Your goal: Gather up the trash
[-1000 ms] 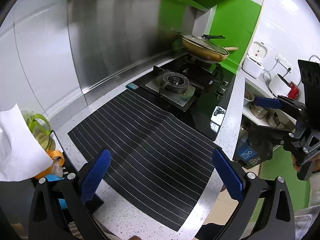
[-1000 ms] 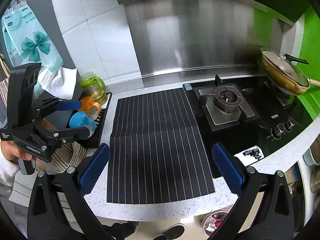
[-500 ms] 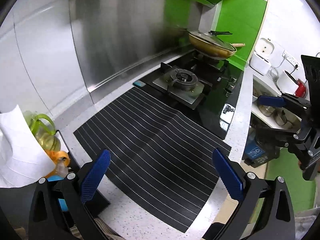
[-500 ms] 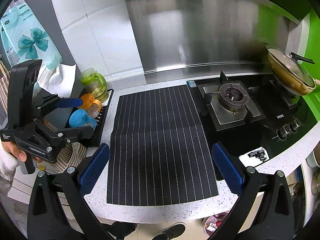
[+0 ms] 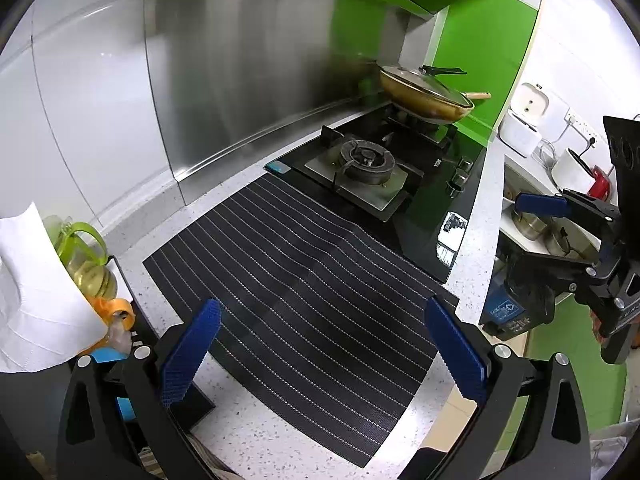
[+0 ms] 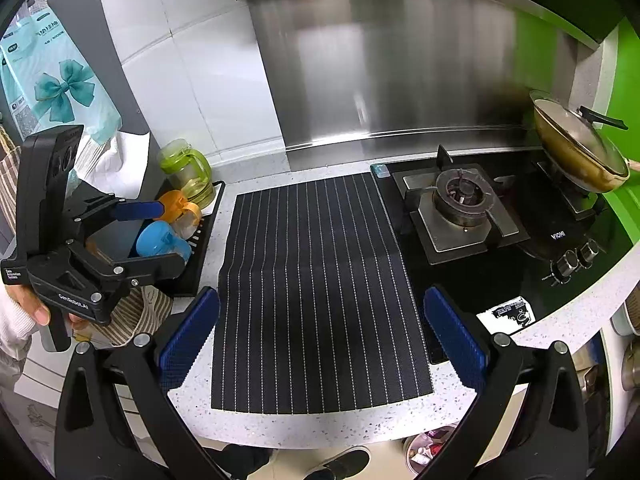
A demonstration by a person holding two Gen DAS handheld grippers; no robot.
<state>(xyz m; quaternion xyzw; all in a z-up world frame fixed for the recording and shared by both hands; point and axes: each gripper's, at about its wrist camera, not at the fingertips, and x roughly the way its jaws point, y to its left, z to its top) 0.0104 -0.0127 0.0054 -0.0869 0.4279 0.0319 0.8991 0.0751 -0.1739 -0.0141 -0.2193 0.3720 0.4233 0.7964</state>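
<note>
My left gripper (image 5: 320, 354) is open and empty, held above the black striped mat (image 5: 304, 272) on the speckled counter. My right gripper (image 6: 320, 344) is open and empty above the same mat (image 6: 320, 288). Each gripper shows in the other's view: the right one (image 5: 560, 236) at the far right, the left one (image 6: 140, 236) at the far left, both open. No loose trash shows on the mat. A bin with trash (image 6: 424, 450) stands on the floor below the counter edge.
A gas hob (image 6: 460, 200) with a lidded pan (image 6: 576, 148) lies right of the mat. A black tray (image 6: 200, 248) with a green jug (image 6: 188, 172) and orange and blue cups is left. White paper towel (image 5: 32, 292) hangs nearby. A blue-labelled bin (image 5: 508, 312) stands on the floor.
Both grippers have risen and drawn back a little from the counter, so the mat and hob sit slightly further away. Both stay open and empty.
</note>
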